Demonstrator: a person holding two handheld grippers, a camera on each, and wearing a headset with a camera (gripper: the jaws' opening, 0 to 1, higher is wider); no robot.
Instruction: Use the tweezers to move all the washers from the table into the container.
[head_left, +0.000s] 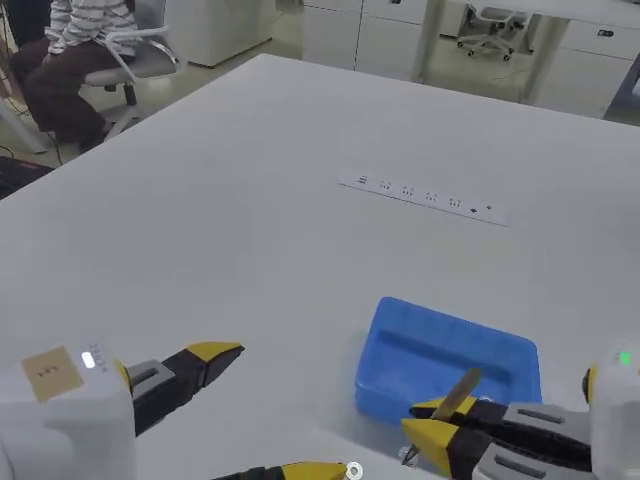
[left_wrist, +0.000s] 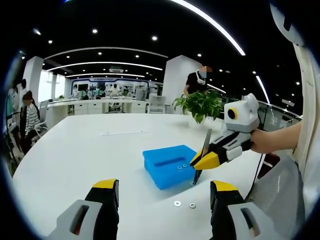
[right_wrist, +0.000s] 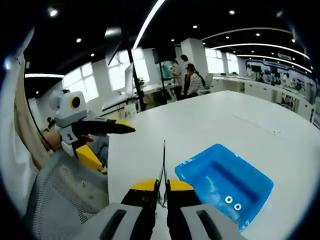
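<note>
Beside blue container (head_left: 455, 325), clamps tweezers (head_left: 458, 392) in right gripper (right_wrist: 162, 187); holds left gripper (left_wrist: 164, 186) released over desk (head_left: 250, 230) near two loose washers (left_wrist: 177, 203).

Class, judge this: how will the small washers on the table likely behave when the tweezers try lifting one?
The washers lie flat on the smooth table, so one would probably slide before lifting. Thin, they look light but stiff. Narrow tweezers tips may drop one.

We note a matt white table (head_left: 250, 230); a smooth blue plastic container (head_left: 398, 312); bright metal washers (left_wrist: 177, 203); metal tweezers (head_left: 459, 394).
</note>
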